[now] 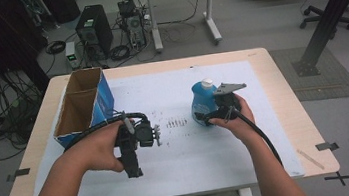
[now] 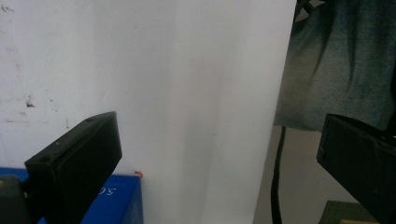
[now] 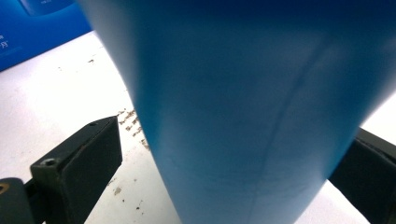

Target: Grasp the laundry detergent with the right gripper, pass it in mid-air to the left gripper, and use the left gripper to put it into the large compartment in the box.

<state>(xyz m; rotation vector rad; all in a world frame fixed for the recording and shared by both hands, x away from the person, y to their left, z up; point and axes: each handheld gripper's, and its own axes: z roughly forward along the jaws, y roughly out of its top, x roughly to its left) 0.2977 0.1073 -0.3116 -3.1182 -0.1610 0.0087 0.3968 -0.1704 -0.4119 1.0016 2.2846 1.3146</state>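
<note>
Standing upright on the white sheet that covers the table, the blue bottle with its white cap is the landmark from the high view. The right gripper is pressed against the bottle's near side, low on its body, with the person's right hand wrapped behind it and the grey plate level with the bottle's shoulder. Well to the left of the bottle, the left gripper hangs over bare sheet in the left hand, its jaws pointing towards the person. Farther left of the bottle sits an open cardboard box with blue printed sides, split into two compartments. Dark specks mark the sheet between the bottle and the left gripper.

From the left gripper view, the left gripper is released, its two black jaws wide apart with nothing but white sheet between them. A blue surface at the bottom edge carries pale print, too small and upside down to read.

From the right gripper view, the right gripper has its jaws on either side of the bottle; one jaw stands clear of it with sheet showing between, so it is loose, not clamped. Part of the box shows pale lettering I cannot make out.
</note>
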